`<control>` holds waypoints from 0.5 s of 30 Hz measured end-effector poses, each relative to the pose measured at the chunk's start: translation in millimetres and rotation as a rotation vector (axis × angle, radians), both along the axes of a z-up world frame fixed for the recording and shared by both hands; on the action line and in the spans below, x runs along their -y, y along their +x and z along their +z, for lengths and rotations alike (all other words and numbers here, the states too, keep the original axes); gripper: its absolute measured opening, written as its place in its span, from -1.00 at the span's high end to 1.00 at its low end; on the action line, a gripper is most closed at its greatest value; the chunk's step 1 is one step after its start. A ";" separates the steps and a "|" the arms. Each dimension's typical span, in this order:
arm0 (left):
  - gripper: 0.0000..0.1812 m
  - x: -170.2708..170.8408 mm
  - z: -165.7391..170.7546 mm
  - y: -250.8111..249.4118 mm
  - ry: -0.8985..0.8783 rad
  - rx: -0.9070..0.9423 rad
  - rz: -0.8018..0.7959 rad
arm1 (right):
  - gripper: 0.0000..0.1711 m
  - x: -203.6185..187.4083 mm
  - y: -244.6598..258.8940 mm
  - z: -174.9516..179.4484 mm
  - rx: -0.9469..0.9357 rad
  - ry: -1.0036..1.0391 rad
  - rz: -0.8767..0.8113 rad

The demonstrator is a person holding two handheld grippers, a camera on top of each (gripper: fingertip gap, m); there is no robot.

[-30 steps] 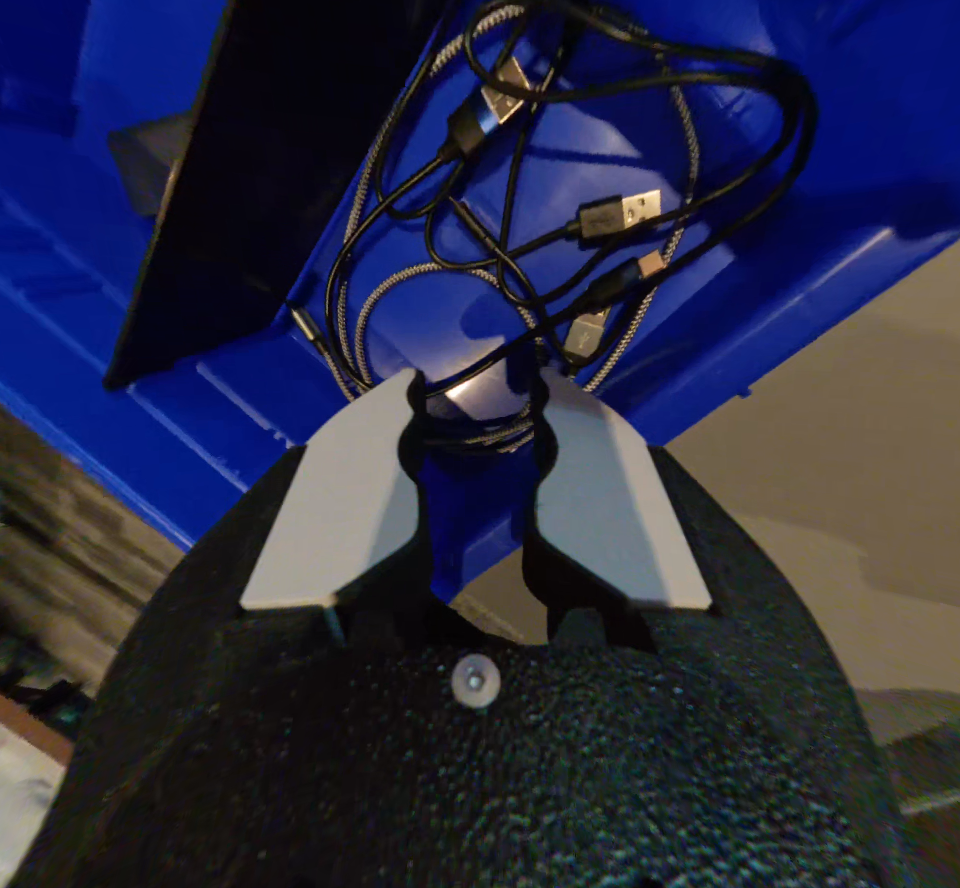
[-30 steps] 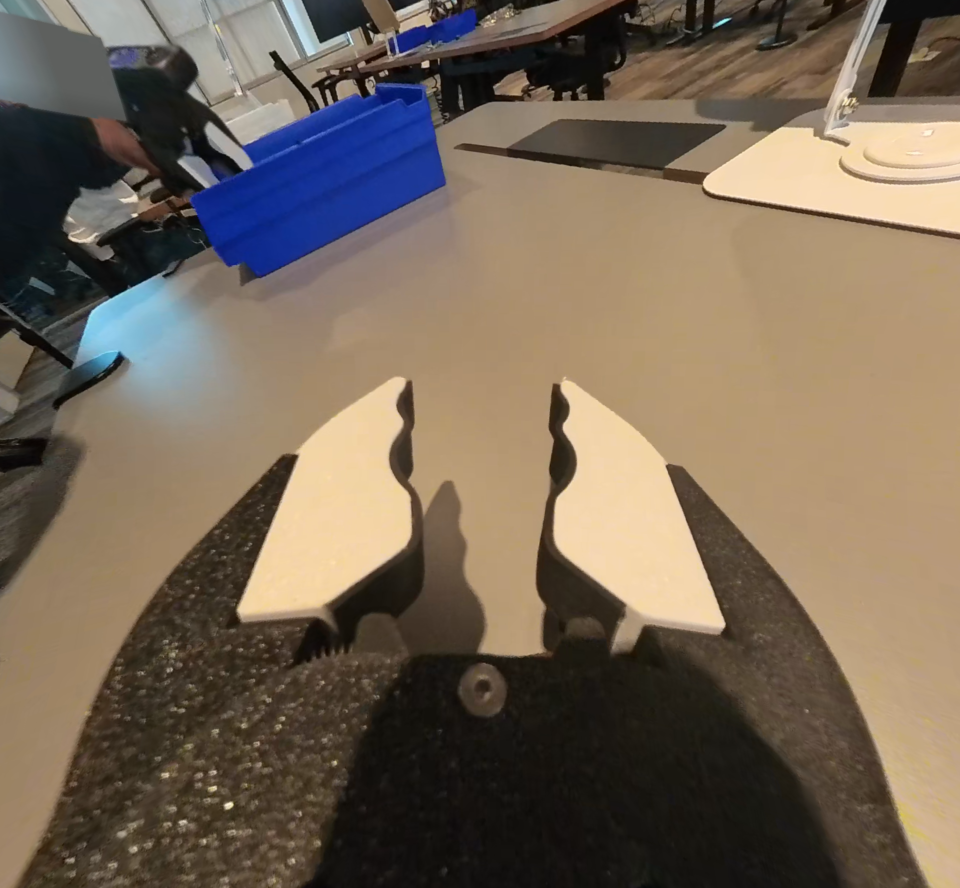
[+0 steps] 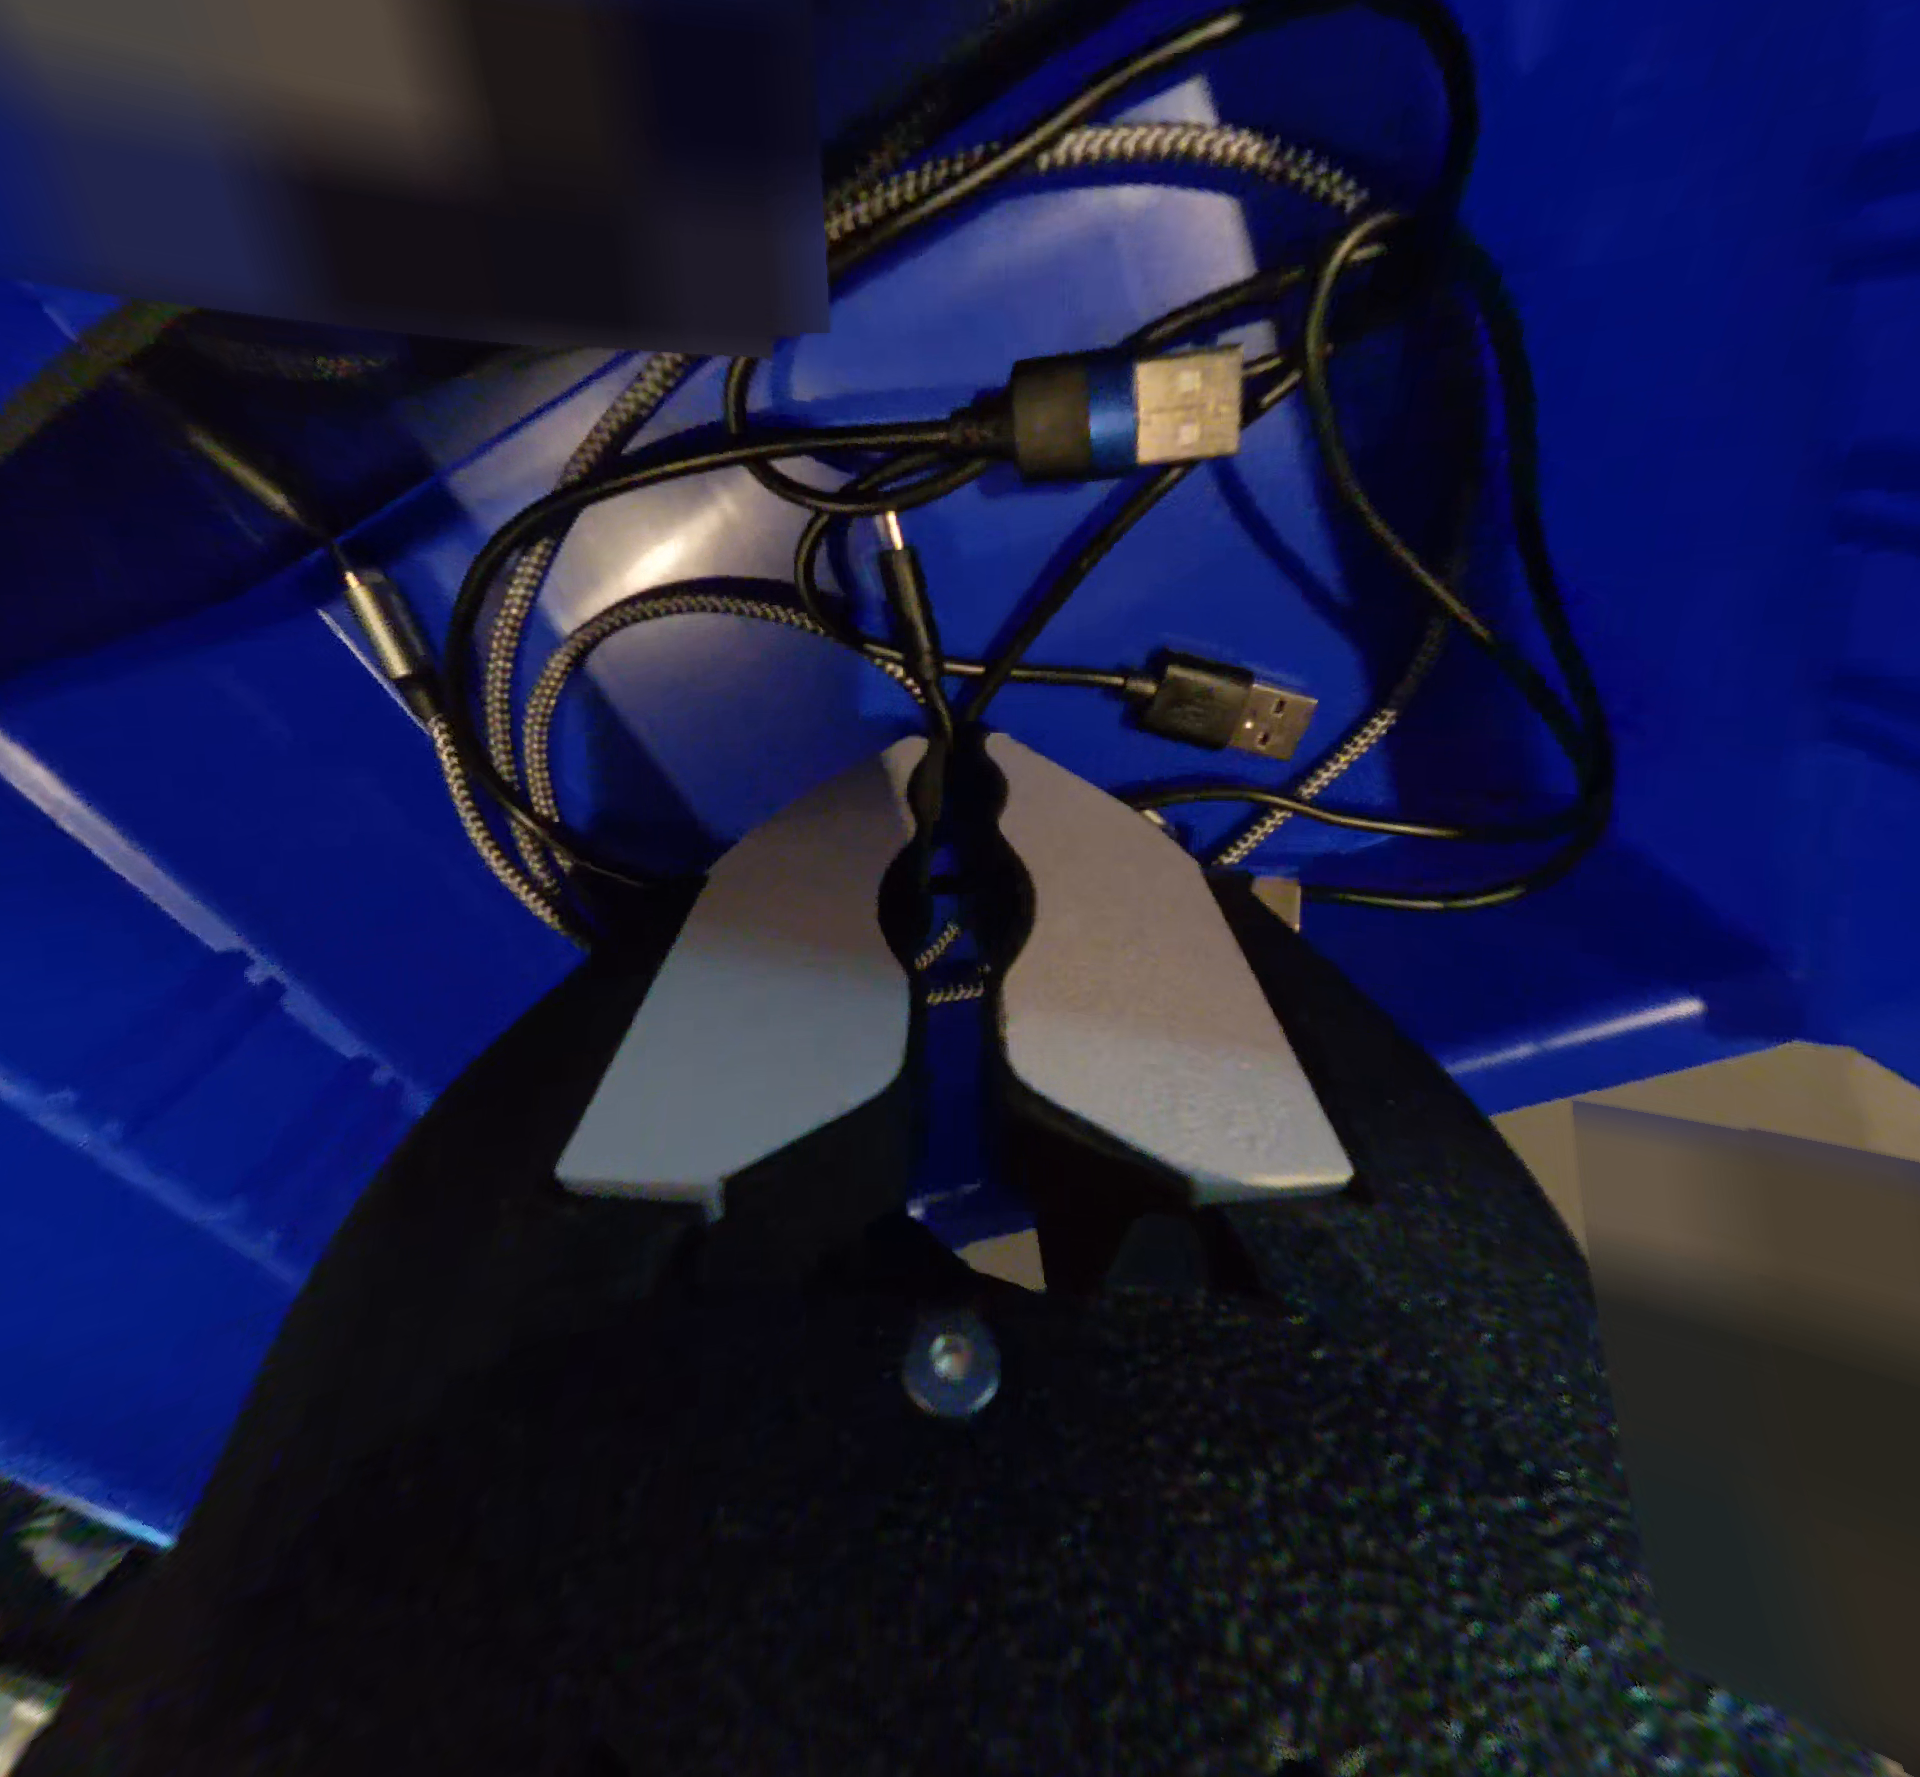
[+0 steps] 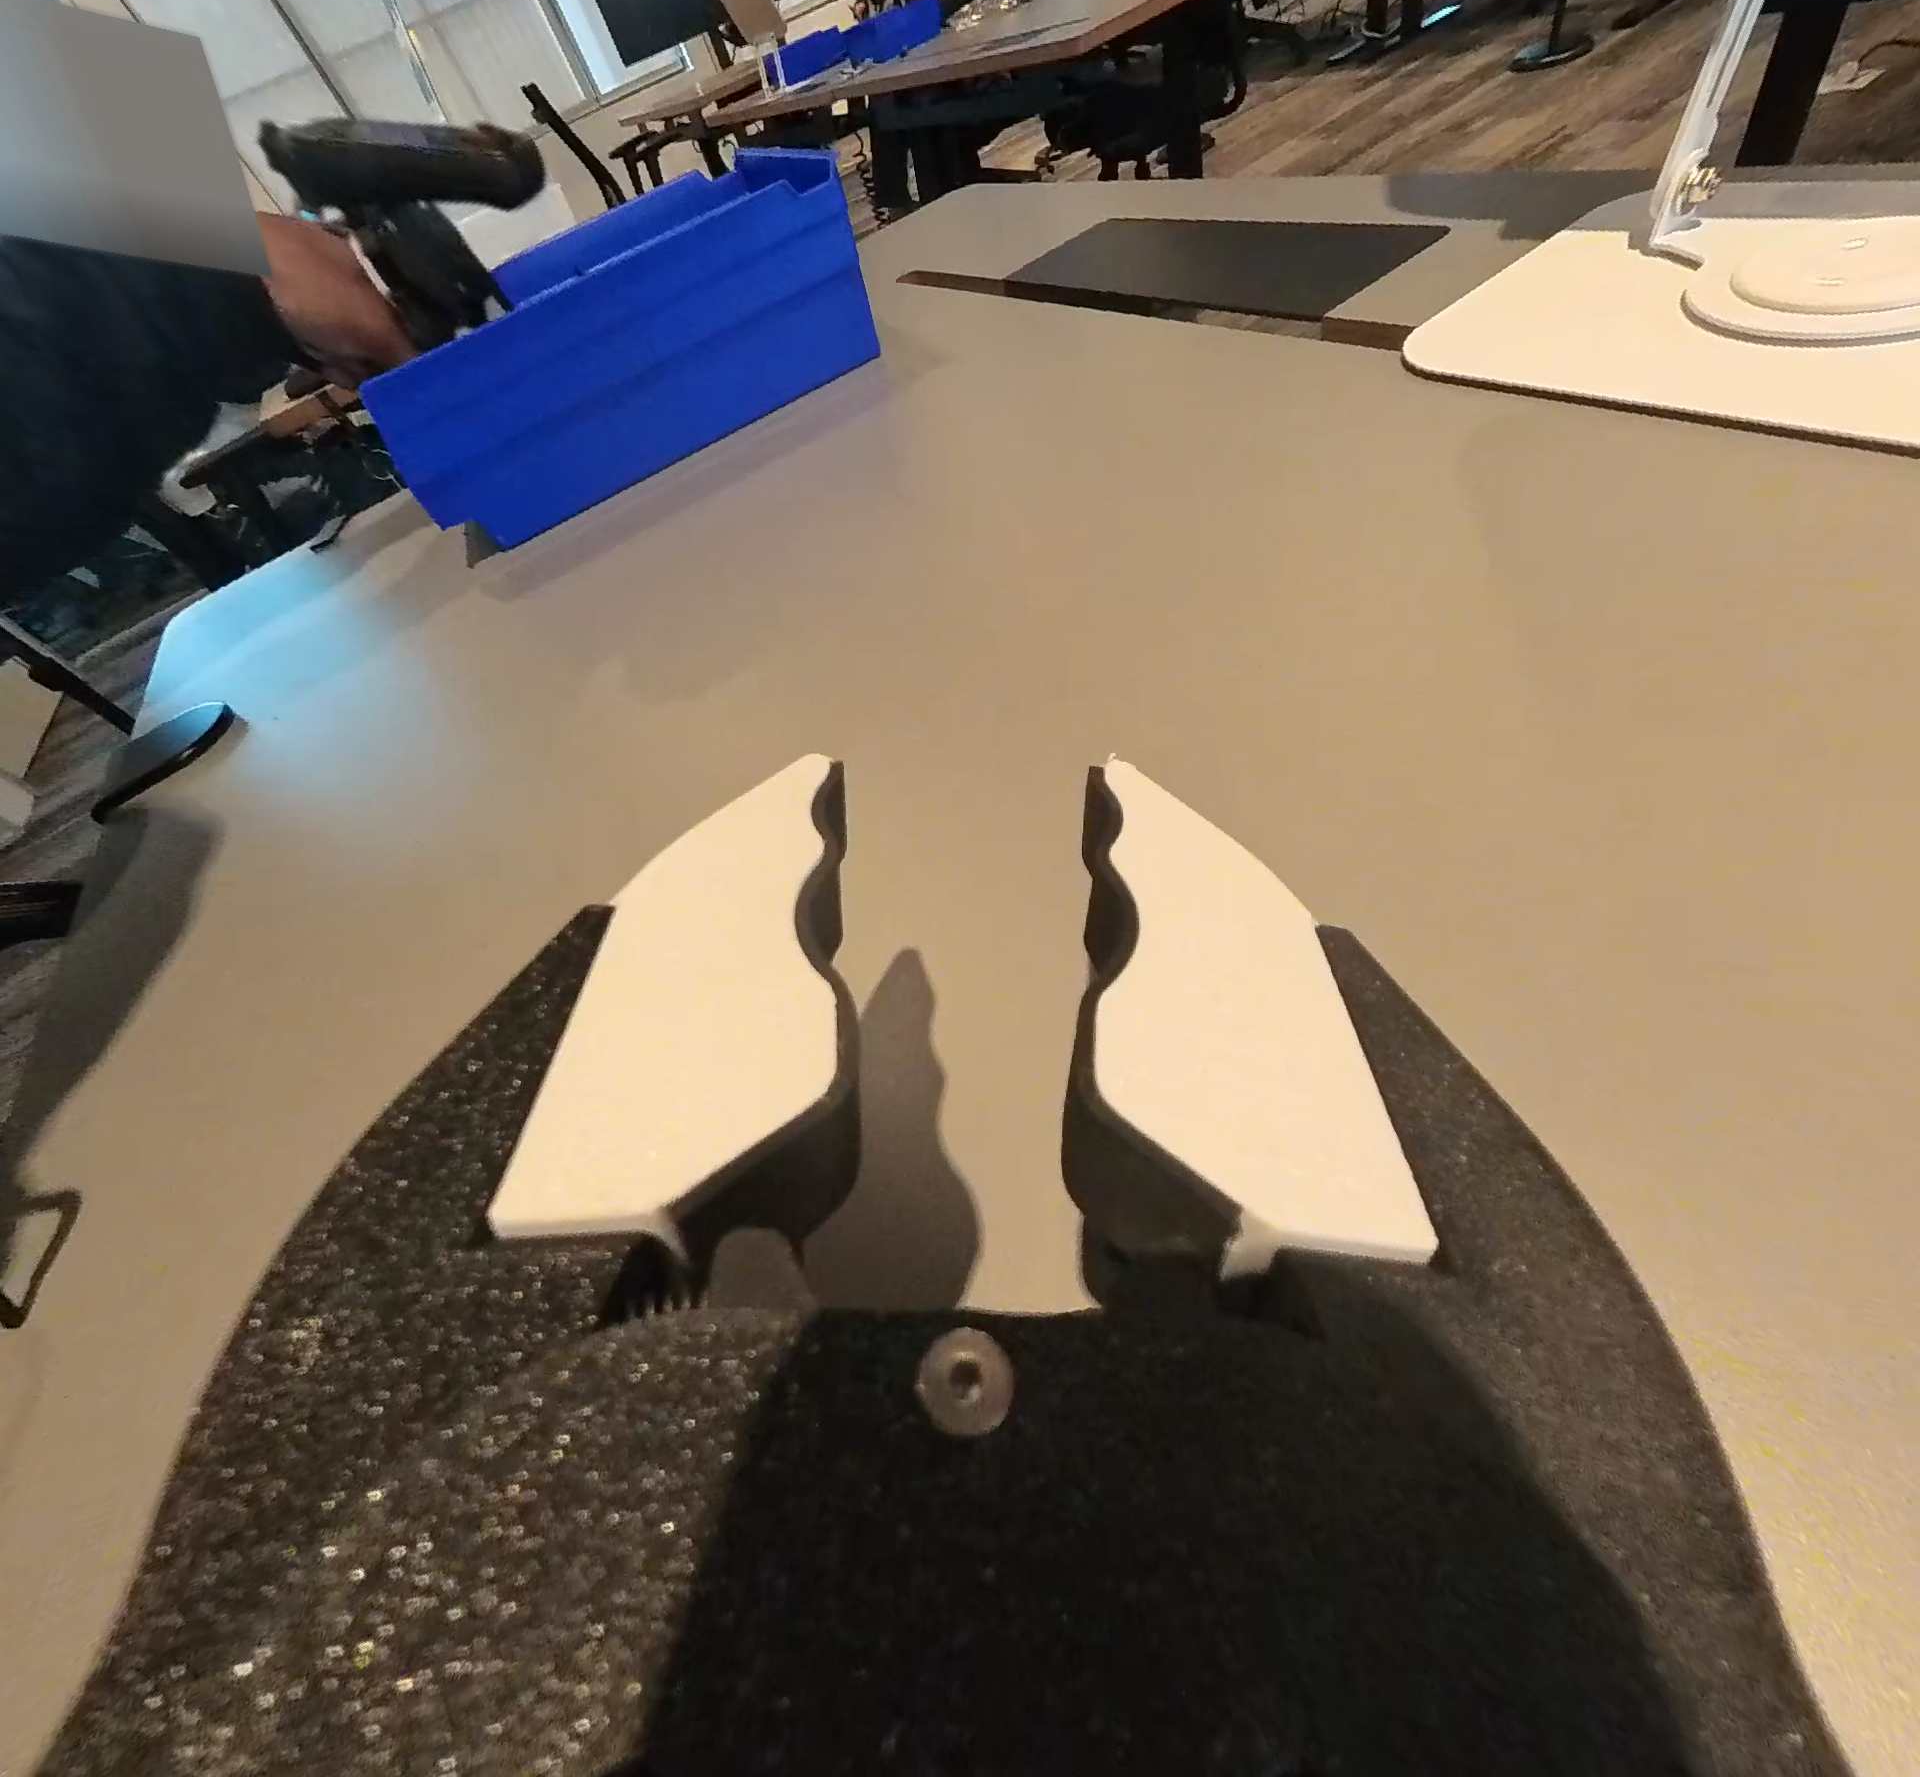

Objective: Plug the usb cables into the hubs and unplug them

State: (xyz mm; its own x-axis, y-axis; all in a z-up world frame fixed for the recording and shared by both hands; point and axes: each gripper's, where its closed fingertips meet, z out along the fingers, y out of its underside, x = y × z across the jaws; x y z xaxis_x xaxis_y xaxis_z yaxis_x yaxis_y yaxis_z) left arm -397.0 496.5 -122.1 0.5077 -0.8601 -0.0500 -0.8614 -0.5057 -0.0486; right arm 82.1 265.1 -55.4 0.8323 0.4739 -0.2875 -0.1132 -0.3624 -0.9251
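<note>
left wrist view: the left gripper [image 3: 951, 761] is reaching down into a blue bin [image 3: 1714, 377], its grey fingers [image 3: 790, 979] nearly meeting
left fingers: they are pinching a thin black cable [image 3: 928, 688] at the tips, with only a narrow slit showing between them lower down
pinched cable: it is running up from the tips to a slim plug [image 3: 900, 574] that is pointing up and away
cable tangle: smooth black and grey braided usb cables [image 3: 1091, 158] are lying looped over one another on the bin floor
blue-collared plug [image 3: 1127, 413]: a flat metal usb end is lying above the tips, pointing right
black plug [image 3: 1226, 714]: a second flat usb end is sitting just right of the tips, also pointing right
slim grey plug [image 3: 384, 621]: it is lying at the left on a braided lead
hubs: i cannot tell where they are in either view
right wrist view: the right gripper [image 4: 966, 777] is hanging over a bare grey table [image 4: 1195, 605]
right fingers: the pale fingers [image 4: 686, 1021] are standing well apart, holding nothing and touching nothing
far side: the blue bin [image 4: 644, 387] is sitting near the table's left edge, with the left gripper [image 4: 416, 221] dipping into it, held by a hand [image 4: 312, 293]
</note>
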 end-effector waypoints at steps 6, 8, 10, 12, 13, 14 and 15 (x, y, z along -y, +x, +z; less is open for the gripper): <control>0.95 -6.1 32.3 -1.7 0.073 0.033 0.027 | 0.48 0.2 0.0 0.5 -0.001 0.003 0.001; 0.96 -7.8 47.7 -1.5 0.108 0.039 0.025 | 0.48 0.2 -0.1 0.7 0.000 0.004 0.001; 0.96 -8.4 58.1 -3.9 0.135 0.017 0.015 | 0.48 0.5 -0.2 1.0 -0.001 0.007 0.002; 0.95 -8.9 63.9 -5.7 0.150 -0.002 0.011 | 0.48 0.7 -0.2 1.4 0.000 0.010 0.002; 0.95 -8.7 66.3 -5.3 0.154 0.002 0.013 | 0.48 0.8 -0.4 1.6 0.000 0.012 0.002; 0.95 -8.6 69.0 -4.8 0.158 0.007 0.015 | 0.48 1.0 -0.5 1.7 0.000 0.013 0.003; 0.95 -8.7 71.8 -4.5 0.165 0.012 0.015 | 0.48 1.2 -0.6 2.0 0.000 0.015 0.004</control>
State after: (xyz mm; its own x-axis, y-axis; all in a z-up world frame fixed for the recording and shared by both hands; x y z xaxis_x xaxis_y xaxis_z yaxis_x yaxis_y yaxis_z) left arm -401.4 505.2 -50.3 0.5220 -0.8329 -0.1839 -0.8525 -0.5030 -0.1422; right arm 81.5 263.9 -53.4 0.8303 0.4815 -0.2806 -0.1118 -0.3494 -0.9303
